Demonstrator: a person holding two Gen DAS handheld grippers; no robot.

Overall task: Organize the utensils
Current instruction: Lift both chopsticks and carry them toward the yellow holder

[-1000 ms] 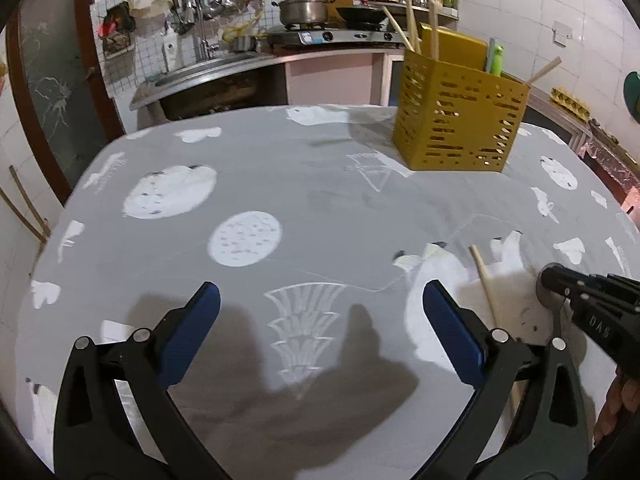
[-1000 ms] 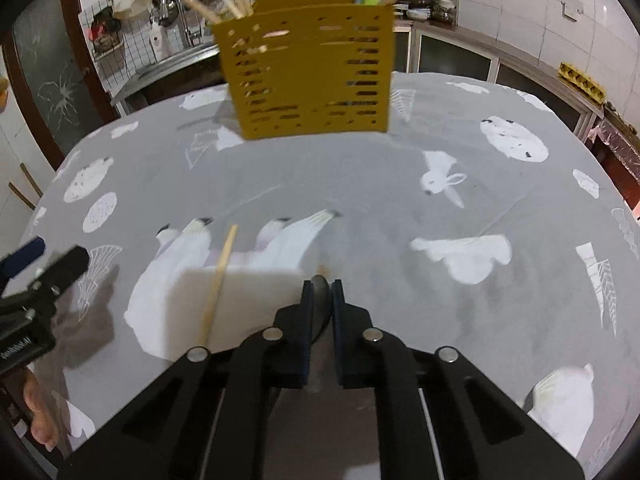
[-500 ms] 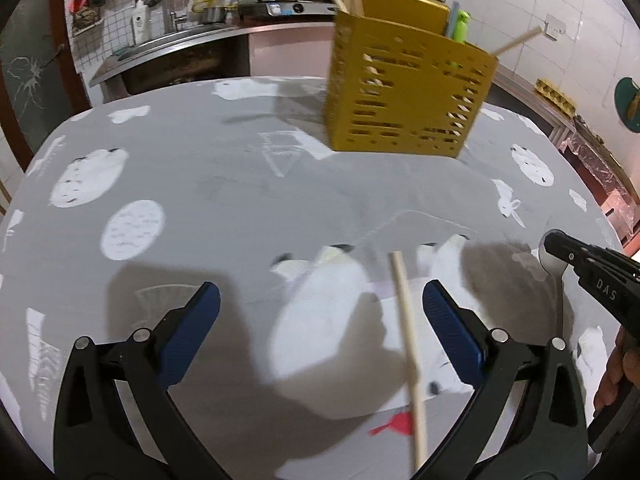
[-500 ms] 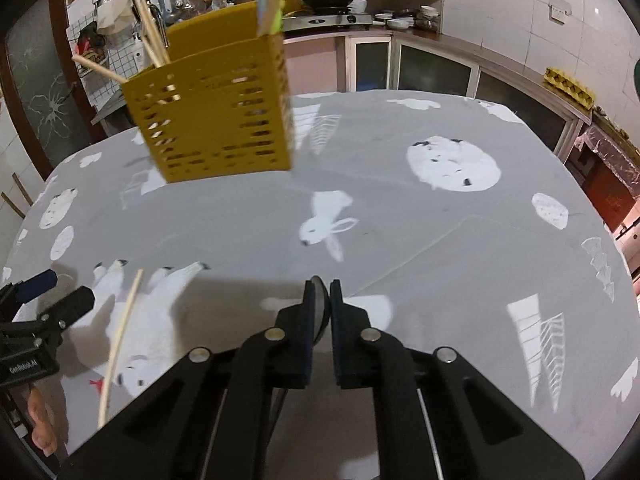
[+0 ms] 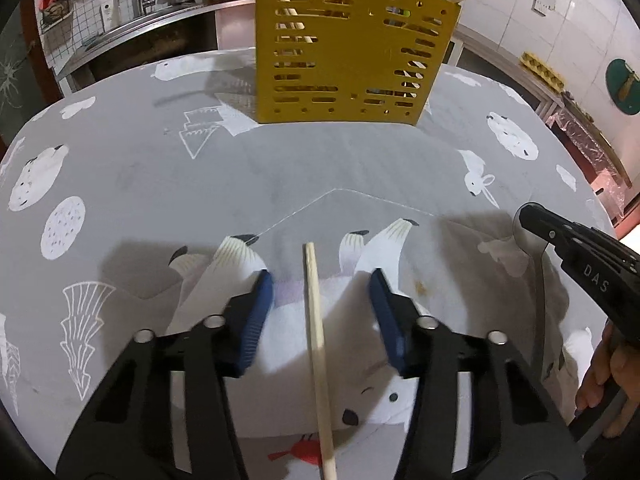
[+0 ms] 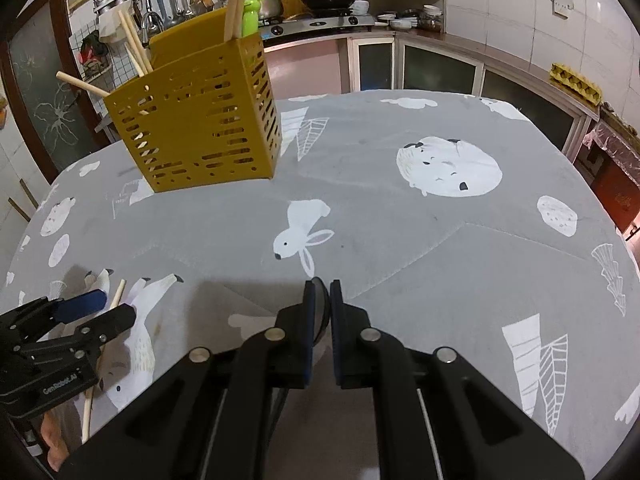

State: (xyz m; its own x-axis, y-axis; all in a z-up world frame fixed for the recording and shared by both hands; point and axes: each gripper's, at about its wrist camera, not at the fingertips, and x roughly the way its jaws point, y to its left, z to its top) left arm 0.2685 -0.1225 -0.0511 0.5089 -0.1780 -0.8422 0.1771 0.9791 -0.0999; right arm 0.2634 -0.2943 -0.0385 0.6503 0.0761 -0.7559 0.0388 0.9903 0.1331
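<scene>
A wooden chopstick (image 5: 316, 336) lies flat on the grey tablecloth, pointing away from me. My left gripper (image 5: 320, 296) is open, with one blue pad on each side of the chopstick, not touching it. It shows in the right wrist view too (image 6: 106, 304). My right gripper (image 6: 321, 300) is shut on a metal spoon (image 5: 536, 264), bowl forward, held just above the cloth; the spoon bowl shows between the pads (image 6: 318, 308). A yellow slotted utensil holder (image 5: 348, 56) stands at the far side, with several chopsticks and a green item in it (image 6: 200, 120).
The round table (image 6: 440, 240) has a grey cloth with white animal prints. Behind it are a kitchen counter with a stove and pots (image 6: 320, 4), hanging utensils at the back left, and cabinets on the right.
My left gripper has moved right and forward over the chopstick, and its jaws have narrowed around it. My right gripper has swung right, still holding the spoon.
</scene>
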